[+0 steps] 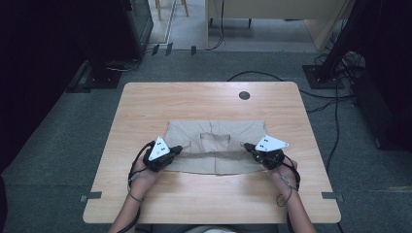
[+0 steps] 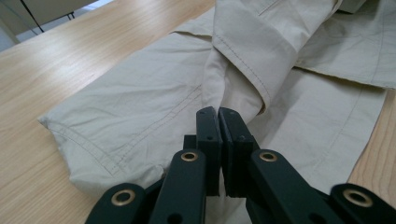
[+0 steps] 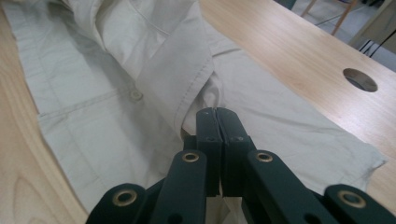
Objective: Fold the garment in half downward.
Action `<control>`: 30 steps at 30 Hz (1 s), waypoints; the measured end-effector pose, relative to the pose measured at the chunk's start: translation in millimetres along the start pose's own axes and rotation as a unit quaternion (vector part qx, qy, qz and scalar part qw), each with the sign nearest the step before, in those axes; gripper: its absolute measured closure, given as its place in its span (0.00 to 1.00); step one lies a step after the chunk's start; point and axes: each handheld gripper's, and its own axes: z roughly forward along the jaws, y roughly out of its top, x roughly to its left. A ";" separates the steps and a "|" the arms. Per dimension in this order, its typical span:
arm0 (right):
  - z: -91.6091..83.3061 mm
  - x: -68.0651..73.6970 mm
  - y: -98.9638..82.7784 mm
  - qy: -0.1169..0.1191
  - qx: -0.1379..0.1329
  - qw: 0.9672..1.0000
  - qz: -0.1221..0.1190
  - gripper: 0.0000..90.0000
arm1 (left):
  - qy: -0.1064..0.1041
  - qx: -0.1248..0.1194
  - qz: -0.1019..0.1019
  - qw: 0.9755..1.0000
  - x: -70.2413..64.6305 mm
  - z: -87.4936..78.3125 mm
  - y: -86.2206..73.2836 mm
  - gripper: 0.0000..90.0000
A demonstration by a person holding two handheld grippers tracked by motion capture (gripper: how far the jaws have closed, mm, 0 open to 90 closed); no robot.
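Note:
A beige shirt [image 1: 216,162] lies folded flat in the middle of the wooden table [image 1: 204,102], its collar part near the centre. My left gripper [image 1: 180,148] lies low at the shirt's left side, pointing inward. In the left gripper view its jaws [image 2: 218,112] are shut on a raised fold of the shirt [image 2: 140,107]. My right gripper [image 1: 246,145] mirrors it at the right side. Its jaws [image 3: 217,112] are shut on a hemmed fold of the shirt [image 3: 93,116], beside a small button [image 3: 136,95]. Both held folds rise slightly off the layer beneath.
A round cable hole [image 1: 244,95] sits in the table near its far edge, right of centre. Bare wood runs all around the shirt. Cables [image 1: 335,126] and stand bases lie on the floor beyond and to the right of the table.

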 end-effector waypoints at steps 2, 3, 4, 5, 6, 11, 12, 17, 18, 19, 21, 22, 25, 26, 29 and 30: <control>-0.4 -0.4 -1.4 0.006 0.003 1.000 -0.001 0.95 | -0.001 -0.001 -0.003 1.000 0.9 -0.8 -0.6 0.95; -0.6 -1.0 -1.9 0.017 0.005 1.000 0.001 0.93 | -0.003 -0.002 -0.006 1.000 1.6 -1.2 -1.1 0.95; -1.1 -1.4 -2.3 0.025 0.006 1.000 -0.001 0.91 | -0.008 -0.003 -0.009 1.000 2.1 -1.1 -1.7 0.94; -1.3 -1.7 -2.7 0.027 0.008 1.000 -0.004 0.89 | -0.012 -0.004 -0.010 1.000 2.4 -0.8 -2.3 0.92; -1.1 -2.9 -2.9 0.033 0.013 0.999 -0.001 0.87 | -0.021 -0.003 -0.010 1.000 2.5 0.2 -3.0 0.89; -7.5 -6.5 -4.7 0.047 -0.002 0.999 -0.002 0.75 | -0.013 -0.021 -0.007 1.000 2.5 -1.4 -2.7 0.72; -9.3 -7.5 -4.5 0.048 -0.004 0.999 0.001 0.73 | -0.014 -0.031 -0.012 0.999 3.5 -2.8 -2.3 0.67; -21.9 -18.1 -5.5 0.028 -0.033 0.999 0.026 0.65 | -0.013 -0.055 -0.035 0.998 8.4 -6.7 -1.5 0.60; -23.6 -20.5 -6.2 0.028 -0.038 0.998 0.033 0.65 | -0.009 -0.053 -0.036 0.998 9.5 -6.2 -2.2 0.59; -26.3 -24.4 -7.7 0.024 -0.043 0.998 0.046 0.65 | -0.005 -0.053 -0.040 0.998 9.8 -5.5 -3.1 0.58; -28.7 -30.6 -11.1 0.005 -0.040 0.997 0.065 0.65 | 0.001 -0.051 -0.042 0.998 11.1 -4.3 -4.5 0.56; -28.8 -32.8 -12.8 -0.002 -0.039 0.997 0.069 0.65 | 0.007 -0.049 -0.043 0.998 11.7 -3.3 -5.2 0.55; -28.1 -41.7 -21.2 -0.023 -0.026 0.994 0.103 0.67 | 0.018 -0.052 -0.046 0.997 13.5 -2.9 -5.7 0.48; -27.2 -44.3 -23.9 -0.026 -0.023 0.993 0.116 0.67 | 0.019 -0.055 -0.048 0.997 14.1 -3.2 -5.6 0.46; -23.6 -48.7 -30.8 -0.024 -0.011 0.990 0.135 0.67 | 0.021 -0.053 -0.049 0.997 15.8 -3.2 -6.2 0.43; -22.4 -48.8 -32.0 -0.022 -0.007 0.991 0.135 0.67 | 0.021 -0.049 -0.046 0.998 16.4 -2.7 -7.4 0.43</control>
